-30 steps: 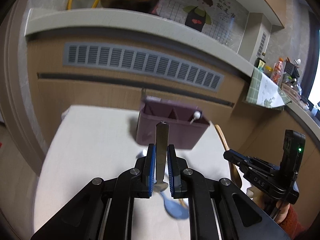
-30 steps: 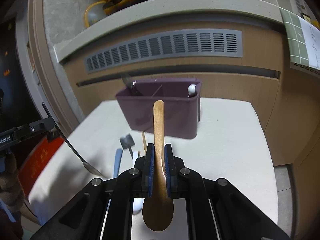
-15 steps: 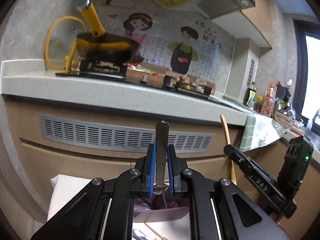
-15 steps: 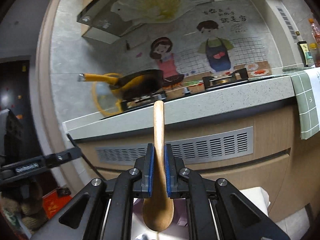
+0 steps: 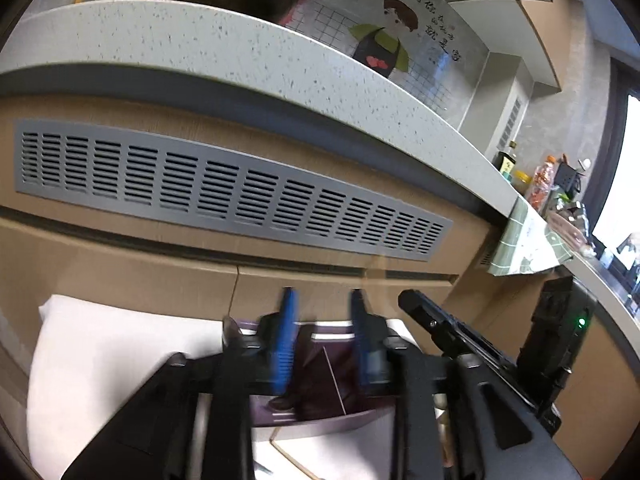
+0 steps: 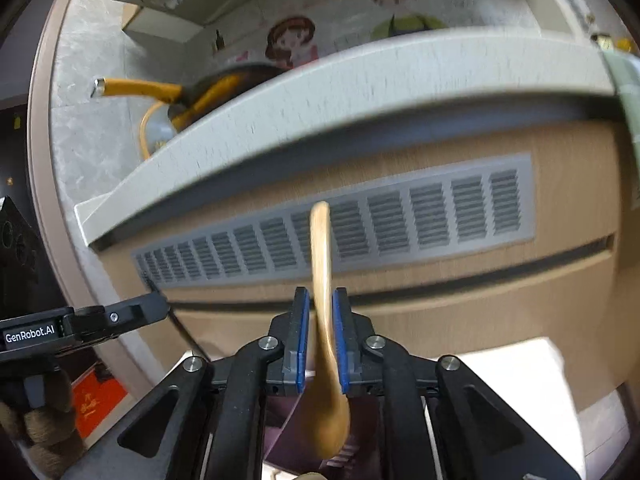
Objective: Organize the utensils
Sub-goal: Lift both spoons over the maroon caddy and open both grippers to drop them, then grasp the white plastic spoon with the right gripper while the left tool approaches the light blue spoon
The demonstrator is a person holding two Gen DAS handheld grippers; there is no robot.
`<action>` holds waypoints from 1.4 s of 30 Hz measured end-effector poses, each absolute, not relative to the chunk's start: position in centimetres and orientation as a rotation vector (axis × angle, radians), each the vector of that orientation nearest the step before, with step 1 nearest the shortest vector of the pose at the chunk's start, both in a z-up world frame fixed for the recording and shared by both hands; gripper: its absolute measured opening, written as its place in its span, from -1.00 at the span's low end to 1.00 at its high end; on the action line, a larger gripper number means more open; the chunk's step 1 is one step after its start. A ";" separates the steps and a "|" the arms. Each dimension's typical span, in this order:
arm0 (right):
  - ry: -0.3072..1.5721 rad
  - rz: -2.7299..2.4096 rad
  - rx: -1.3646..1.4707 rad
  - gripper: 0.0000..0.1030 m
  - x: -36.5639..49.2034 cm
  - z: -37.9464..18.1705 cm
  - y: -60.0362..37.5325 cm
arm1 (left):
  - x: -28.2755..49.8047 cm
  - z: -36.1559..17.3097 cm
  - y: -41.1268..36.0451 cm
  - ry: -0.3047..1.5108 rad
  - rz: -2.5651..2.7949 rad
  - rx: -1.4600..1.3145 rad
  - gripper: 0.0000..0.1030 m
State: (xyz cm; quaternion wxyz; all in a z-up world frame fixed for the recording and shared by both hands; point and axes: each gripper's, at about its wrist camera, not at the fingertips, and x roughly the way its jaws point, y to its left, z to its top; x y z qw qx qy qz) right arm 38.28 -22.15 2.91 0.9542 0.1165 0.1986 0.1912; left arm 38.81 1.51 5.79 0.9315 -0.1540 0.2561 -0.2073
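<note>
My left gripper (image 5: pixel 323 312) is open and empty, right above the purple utensil holder (image 5: pixel 320 420) on the white table (image 5: pixel 100 360). No metal spoon shows between its fingers; a dark shape lies inside the holder's compartment. My right gripper (image 6: pixel 320 312) stands slightly apart around the wooden spoon (image 6: pixel 322 320), bowl end down over the purple holder (image 6: pixel 288 432); the spoon looks blurred and loose between the pads. The right gripper also shows at the right of the left wrist view (image 5: pixel 480 352), and the left gripper shows at the left of the right wrist view (image 6: pixel 80 328).
A speckled grey counter (image 5: pixel 240 48) and a cabinet with a grey vent grille (image 5: pixel 224 196) stand just behind the table. A thin wooden stick (image 5: pixel 288 456) lies on the table in front of the holder. A yellow-handled pan (image 6: pixel 188 92) sits on the counter.
Both grippers tilted down over the holder. The left gripper opened and the metal spoon is gone from it. The right gripper's jaws have parted around the wooden spoon.
</note>
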 end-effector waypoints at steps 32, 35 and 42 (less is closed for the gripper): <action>0.935 0.526 -0.286 -0.71 27.0 -8.4 -12.6 | 21.7 -7.4 9.8 0.828 -0.147 -0.433 -0.22; 0.932 0.524 -0.279 -0.71 27.6 -8.3 -12.7 | 21.8 -7.9 9.4 0.847 -0.158 -0.428 -0.22; 0.913 0.484 -0.246 -0.83 26.7 -7.9 -14.4 | 23.0 -8.5 6.3 0.910 -0.229 -0.379 -0.22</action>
